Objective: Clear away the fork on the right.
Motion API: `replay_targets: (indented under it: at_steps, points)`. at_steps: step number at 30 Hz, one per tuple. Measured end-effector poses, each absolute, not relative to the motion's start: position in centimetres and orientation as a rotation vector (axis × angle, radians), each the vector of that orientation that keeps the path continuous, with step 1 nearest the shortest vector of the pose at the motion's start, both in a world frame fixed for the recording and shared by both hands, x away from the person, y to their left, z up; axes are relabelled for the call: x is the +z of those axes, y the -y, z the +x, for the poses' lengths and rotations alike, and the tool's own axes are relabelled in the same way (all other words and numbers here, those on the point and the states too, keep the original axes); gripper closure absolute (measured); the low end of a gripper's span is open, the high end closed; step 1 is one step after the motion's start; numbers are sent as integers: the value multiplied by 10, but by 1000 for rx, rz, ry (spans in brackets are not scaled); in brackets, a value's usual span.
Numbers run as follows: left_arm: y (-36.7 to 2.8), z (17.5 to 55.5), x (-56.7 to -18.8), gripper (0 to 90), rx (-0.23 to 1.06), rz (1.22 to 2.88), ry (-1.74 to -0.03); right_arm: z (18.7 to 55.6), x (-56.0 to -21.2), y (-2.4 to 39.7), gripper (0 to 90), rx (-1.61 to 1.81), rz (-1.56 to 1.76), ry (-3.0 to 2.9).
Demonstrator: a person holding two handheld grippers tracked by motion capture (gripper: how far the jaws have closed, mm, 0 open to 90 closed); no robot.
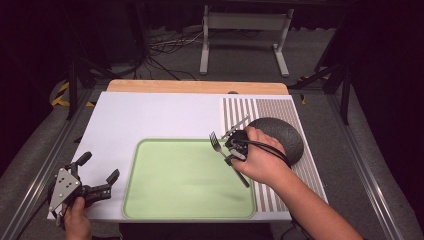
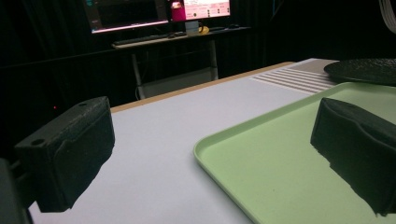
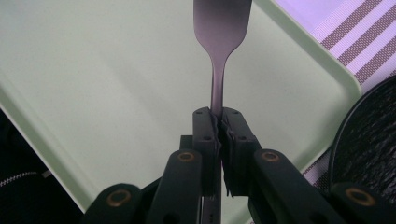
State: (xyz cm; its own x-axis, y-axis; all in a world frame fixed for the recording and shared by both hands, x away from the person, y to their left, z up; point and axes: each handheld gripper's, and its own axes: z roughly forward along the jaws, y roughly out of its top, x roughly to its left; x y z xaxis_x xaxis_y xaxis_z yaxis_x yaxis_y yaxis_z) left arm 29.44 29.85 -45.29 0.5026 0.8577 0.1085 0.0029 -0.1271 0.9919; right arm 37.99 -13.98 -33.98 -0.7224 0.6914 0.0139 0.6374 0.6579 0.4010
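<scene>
Nearest the person's edge of the bench (image 1: 150,110), at its left corner, the left tool (image 1: 97,172) rests low over the white surface with its jaws spread wide and nothing between them; a hand (image 1: 77,220) grips it from below. From the left gripper view its two black pads (image 2: 70,154) stand far apart, framing the rim of the green tray (image 2: 219,154).

Farther in, the green tray (image 1: 190,207) lies on the white mat, its right rim close to a striped placemat (image 1: 280,107). Over the tray's upper right part the right tool (image 1: 234,150) is pressed together on the handle of a fork (image 1: 216,141), held clear of the tray with the tines pointing toward the far left. In the right gripper view the fork (image 3: 219,51) rises straight out of the pinched pads.

Beyond the right hand (image 1: 260,157), a dark round plate (image 1: 287,135) sits on the placemat.
</scene>
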Motion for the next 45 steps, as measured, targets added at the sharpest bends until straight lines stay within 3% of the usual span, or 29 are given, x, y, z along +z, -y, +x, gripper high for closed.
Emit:
replay_targets:
  at_steps: [45]
  points:
    - [-297, 295, -454, 3, 868, 1536, -777, 391, -398, 144, 844, 365, 1543, -2712]
